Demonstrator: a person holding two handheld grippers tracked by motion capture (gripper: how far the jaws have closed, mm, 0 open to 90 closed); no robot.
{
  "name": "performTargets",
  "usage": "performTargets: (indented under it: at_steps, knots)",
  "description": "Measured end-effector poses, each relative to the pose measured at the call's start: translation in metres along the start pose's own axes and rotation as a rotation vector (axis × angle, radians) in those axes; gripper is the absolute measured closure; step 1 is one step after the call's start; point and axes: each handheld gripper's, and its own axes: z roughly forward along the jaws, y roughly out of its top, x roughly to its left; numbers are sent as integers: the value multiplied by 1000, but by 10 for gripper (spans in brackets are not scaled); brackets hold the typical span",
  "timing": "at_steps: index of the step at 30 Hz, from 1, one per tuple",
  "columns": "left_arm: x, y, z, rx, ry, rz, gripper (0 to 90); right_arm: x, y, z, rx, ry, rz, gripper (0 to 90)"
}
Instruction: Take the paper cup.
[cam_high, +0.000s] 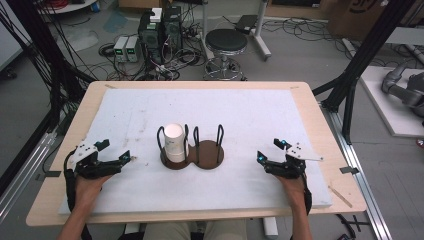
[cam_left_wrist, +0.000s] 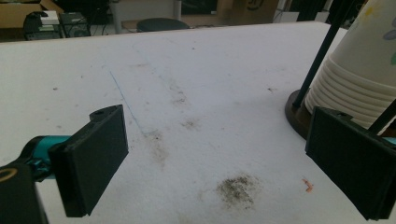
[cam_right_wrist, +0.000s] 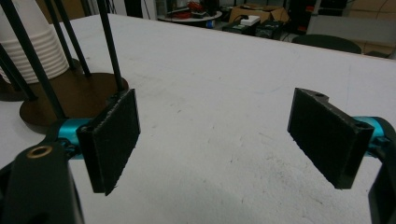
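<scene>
We hold both grippers, left (cam_high: 119, 161) and right (cam_high: 268, 159), fingers spread and empty, flanking the stacked white paper cups (cam_high: 174, 141) in the dark wire-post holder (cam_high: 207, 156).

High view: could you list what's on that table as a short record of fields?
surface: white mat on a wooden table
holder: brown two-slot rack with black wire posts
cups: white stack in the rack's left slot; right slot empty
left gripper: open, on the mat left of the rack, holding nothing
right gripper: open, on the mat right of the rack, holding nothing
</scene>
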Motion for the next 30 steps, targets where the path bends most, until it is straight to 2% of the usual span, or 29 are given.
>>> performTargets:
  at_steps: [7,13,21,23,26,30]
  knots:
    - [0,0,0,9,1,6,57,-1,0,0,5,6,14,172]
    - [0,1,1,14,-2,5,57,-1,0,1,6,6,2,172]
    - [-1,1,0,9,-7,15,57,1,-1,-2,-23,-6,-14,172]
    - [1,1,1,14,-10,-4,57,0,-1,-2,-16,1,2,172]
    - [2,4,1,21,-12,13,57,-1,-1,-2,-20,-2,4,172]
    - [0,13,-1,8,-27,9,57,-1,0,-1,-9,3,17,172]
